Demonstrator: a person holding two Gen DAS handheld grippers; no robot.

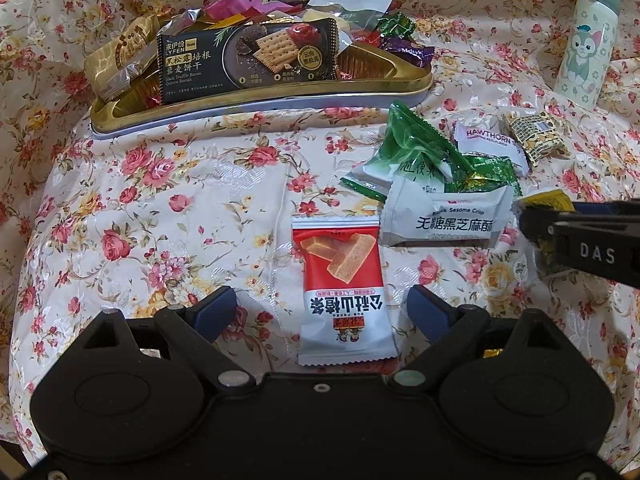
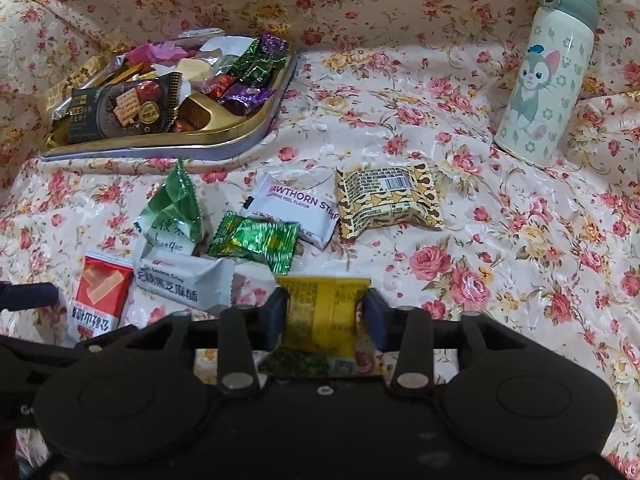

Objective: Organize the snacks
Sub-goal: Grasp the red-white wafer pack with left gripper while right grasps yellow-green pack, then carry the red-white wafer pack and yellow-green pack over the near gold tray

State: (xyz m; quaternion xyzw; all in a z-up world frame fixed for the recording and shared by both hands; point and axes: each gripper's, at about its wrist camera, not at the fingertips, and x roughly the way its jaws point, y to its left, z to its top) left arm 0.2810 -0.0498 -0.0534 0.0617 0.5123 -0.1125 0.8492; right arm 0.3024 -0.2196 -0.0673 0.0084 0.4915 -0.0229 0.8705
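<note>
A red and white snack packet (image 1: 340, 292) lies flat on the floral cloth between the fingers of my left gripper (image 1: 322, 308). That gripper is open and its blue pads stand clear of the packet on both sides. My right gripper (image 2: 326, 312) is shut on a yellow snack packet (image 2: 320, 304), held just above the cloth. In the left wrist view the right gripper (image 1: 536, 232) comes in from the right edge. A gold tray (image 1: 260, 98) heaped with snacks sits behind, with a black cracker packet (image 1: 248, 60) leaning at its front.
Loose snacks lie between the grippers and the tray: a white sesame crisp packet (image 2: 184, 280), a green and white bag (image 2: 172, 208), a green foil candy (image 2: 256, 242), a hawthorn strip (image 2: 296, 208) and a yellow patterned packet (image 2: 388, 204). A cartoon-cat bottle (image 2: 544, 76) stands at the far right.
</note>
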